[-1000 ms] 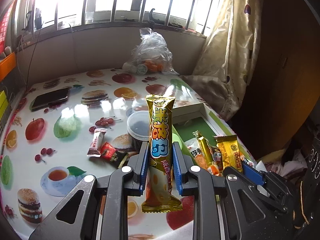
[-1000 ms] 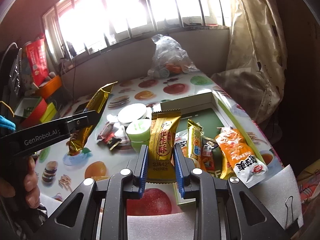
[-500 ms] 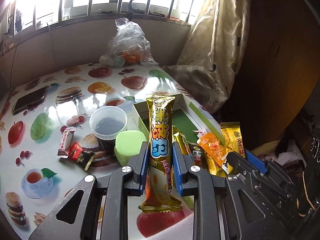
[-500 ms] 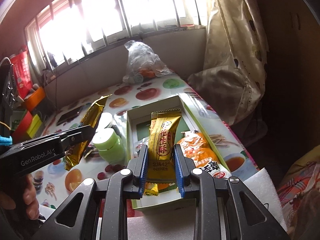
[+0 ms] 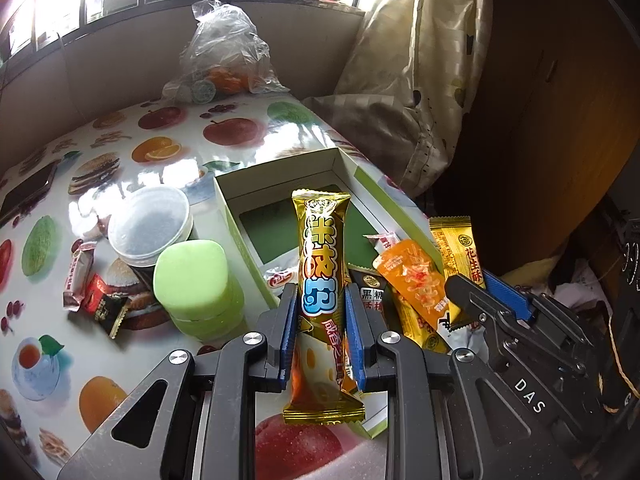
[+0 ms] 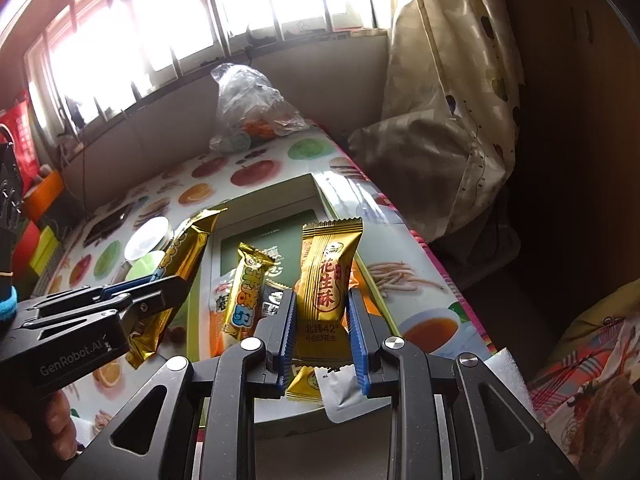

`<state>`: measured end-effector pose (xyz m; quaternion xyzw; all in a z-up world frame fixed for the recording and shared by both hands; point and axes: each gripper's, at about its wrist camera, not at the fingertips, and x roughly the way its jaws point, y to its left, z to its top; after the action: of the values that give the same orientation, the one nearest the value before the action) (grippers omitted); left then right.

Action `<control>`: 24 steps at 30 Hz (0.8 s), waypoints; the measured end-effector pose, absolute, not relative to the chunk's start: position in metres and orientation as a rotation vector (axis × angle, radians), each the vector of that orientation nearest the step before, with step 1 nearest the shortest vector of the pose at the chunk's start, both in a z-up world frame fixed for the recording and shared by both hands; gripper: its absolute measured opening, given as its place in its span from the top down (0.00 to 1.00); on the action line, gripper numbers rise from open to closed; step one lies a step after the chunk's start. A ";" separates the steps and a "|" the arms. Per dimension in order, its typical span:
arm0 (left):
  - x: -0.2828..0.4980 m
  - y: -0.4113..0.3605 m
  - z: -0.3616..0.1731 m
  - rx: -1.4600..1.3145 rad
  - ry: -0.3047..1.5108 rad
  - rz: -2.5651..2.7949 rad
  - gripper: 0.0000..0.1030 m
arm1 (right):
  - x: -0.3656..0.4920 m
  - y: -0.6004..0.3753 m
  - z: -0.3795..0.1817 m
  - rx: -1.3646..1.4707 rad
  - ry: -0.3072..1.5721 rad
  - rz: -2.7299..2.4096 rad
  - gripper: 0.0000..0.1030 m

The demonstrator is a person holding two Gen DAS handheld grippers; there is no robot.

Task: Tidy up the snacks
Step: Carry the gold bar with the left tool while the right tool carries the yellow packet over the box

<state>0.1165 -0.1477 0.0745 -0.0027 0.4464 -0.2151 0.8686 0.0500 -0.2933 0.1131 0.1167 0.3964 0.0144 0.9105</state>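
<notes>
the long gold snack bar point(image 5: 322, 280) sits clamped in my left gripper point(image 5: 322, 312), long axis along the fingers, top end pointing away over the open green box point(image 5: 236, 216) on the tabletop point(image 5: 120, 152). my right gripper point(image 6: 322, 320) pinches the peanut candy packet point(image 6: 326, 276), upright, above the same box.

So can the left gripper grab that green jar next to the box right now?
Probably not: the left gripper is already shut on the long gold snack bar. The green jar sits unobstructed beside it.
</notes>
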 end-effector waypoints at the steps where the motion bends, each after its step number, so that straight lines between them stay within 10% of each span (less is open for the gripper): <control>1: 0.117 -0.150 0.073 -0.002 0.940 -0.452 0.77 | 0.052 -0.294 0.111 0.237 0.823 0.027 0.77; 24: 0.128 -0.165 0.050 0.017 1.000 -0.434 0.77 | 0.070 -0.288 0.094 0.155 0.849 0.073 0.77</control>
<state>0.1282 -0.1650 0.0504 0.0081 0.4758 -0.2064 0.8550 0.0704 -0.2878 0.0943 0.0750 0.4113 0.0353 0.9077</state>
